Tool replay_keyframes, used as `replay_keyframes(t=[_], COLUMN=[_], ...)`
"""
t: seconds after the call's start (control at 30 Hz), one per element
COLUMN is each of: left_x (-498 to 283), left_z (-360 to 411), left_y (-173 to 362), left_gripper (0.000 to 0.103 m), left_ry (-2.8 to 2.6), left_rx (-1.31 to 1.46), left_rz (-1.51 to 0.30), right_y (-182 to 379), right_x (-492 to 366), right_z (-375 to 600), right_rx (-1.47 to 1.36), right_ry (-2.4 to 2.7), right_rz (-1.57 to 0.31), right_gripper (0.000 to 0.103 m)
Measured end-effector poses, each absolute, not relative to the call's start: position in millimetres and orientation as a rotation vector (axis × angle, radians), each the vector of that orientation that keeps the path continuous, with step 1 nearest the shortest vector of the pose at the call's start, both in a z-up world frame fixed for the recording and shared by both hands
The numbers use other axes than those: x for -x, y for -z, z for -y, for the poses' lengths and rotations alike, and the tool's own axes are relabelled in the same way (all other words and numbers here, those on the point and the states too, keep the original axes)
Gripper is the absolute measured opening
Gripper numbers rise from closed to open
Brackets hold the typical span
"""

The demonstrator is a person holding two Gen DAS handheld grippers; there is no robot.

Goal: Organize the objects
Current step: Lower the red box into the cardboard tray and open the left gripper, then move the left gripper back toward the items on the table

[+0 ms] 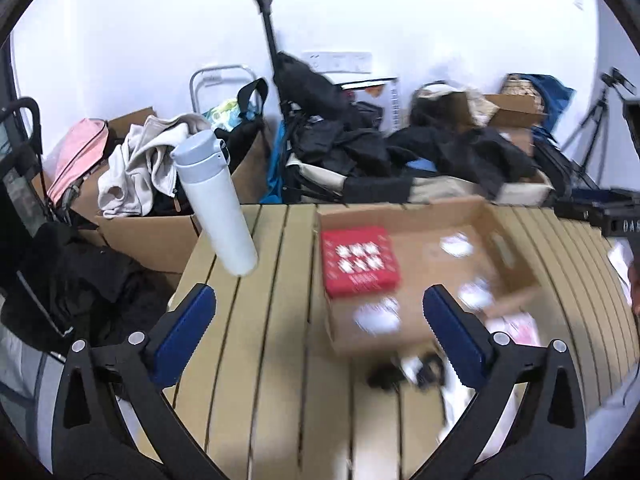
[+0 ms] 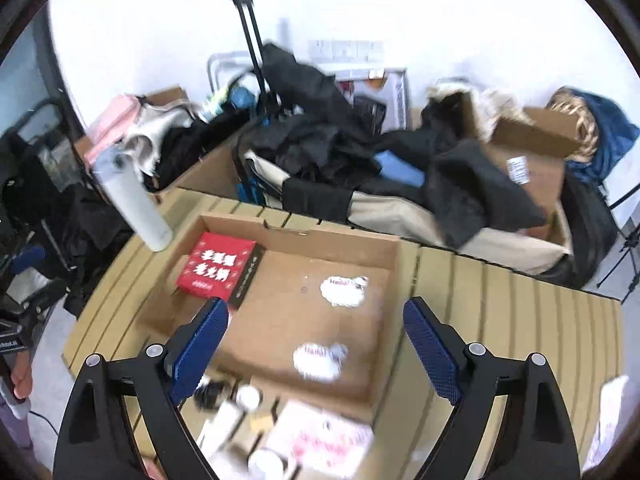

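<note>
The task looks early: only the glossy flat red box [image 2: 218,265] lies in the shallow brown cardboard tray [image 2: 394,276] on the slatted tan worktop [image 2: 516,320], while the smooth white cylindrical bottle [image 1: 216,204] stands outside at the worktop's far-left corner. The left gripper [image 1: 319,312] and right gripper [image 2: 316,322] both hover with jaws wide apart, holding nothing. Next likely calls for closing on 1 of the blurred small items [image 2: 248,396] near the tray's front edge.
</note>
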State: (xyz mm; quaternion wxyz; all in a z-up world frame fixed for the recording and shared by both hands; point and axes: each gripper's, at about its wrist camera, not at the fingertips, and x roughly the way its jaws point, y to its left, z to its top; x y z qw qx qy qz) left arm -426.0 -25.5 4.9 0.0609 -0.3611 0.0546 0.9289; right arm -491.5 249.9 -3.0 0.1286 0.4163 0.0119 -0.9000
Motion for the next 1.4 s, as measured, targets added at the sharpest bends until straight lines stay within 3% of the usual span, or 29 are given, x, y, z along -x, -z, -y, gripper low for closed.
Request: replay_keyframes(t=[0.17,0.33,0.47,0.53,0.63,0.73,0.9,0.97,1.03,1.07,1.23,1.4], left_x=[332.9,266.5,213.7,202.7,204.6,215.2,241.9,268.1,294.5,310.9,356.2,349.5], left_z=[-2.8,-9.4,-14.3,-19.2,-28.1,-25.0,-27.1,-28.6,-28.1,-28.2,-40.6,-61.5], left_y=[-23.7,10.4,69.3,93.5,108.5,101.9,103.7,109.4,119.6,126.3,162.5,176.7], left_gripper=[0.103,0.103,0.103,0.103,0.103,0.103,0.101,0.091,0.066,0.062,0.059,0.061], left_ry=[-2.806,-2.743,-2.604,-2.543,-2.533,-2.523,-2.517,-2.551,-2.560,-2.557,-2.471,-2.385], left_rx=[0.944,1.019,1.151,1.251,1.339,1.310,1.258,1.264,1.322,1.349,1.379,1.353], left_rz=[-0.287,-0.090,0.159,0.176,0.087,0.157,0.158,0.103,0.073,0.063,-0.054,-0.098], right_y=[-15.7,10.4,63.7,88.1,111.0,116.1,125.4,132.8,141.7,145.4,161.9,177.1], right_x=[408.6,311.8,247.1,230.9,222.1,227.1,240.8,248.0,262.0,269.6,310.6,342.2], right_z=[-258.1,-262.5,-262.5,-267.8,-270.7,-270.7,-265.7,-263.7,-261.9,-261.4,-258.6,-252.9], right_rx=[-1.102,-1.014,-1.128,-1.198,-1.261,-1.287,-1.318,-1.341,-1.368,-1.379,-1.419,-1.438], right_ry=[2.669,2.701,2.644,2.592,2.538,2.562,2.553,2.542,2.533,2.533,2.512,2.491], right_rz=[-0.086,-0.096,0.053,0.158,0.197,0.160,0.133,0.140,0.151,0.151,0.177,0.169], right_gripper=[0.092,0.092,0.092,0.091,0.080,0.069,0.068,0.062,0.058,0.056,0.053,0.053])
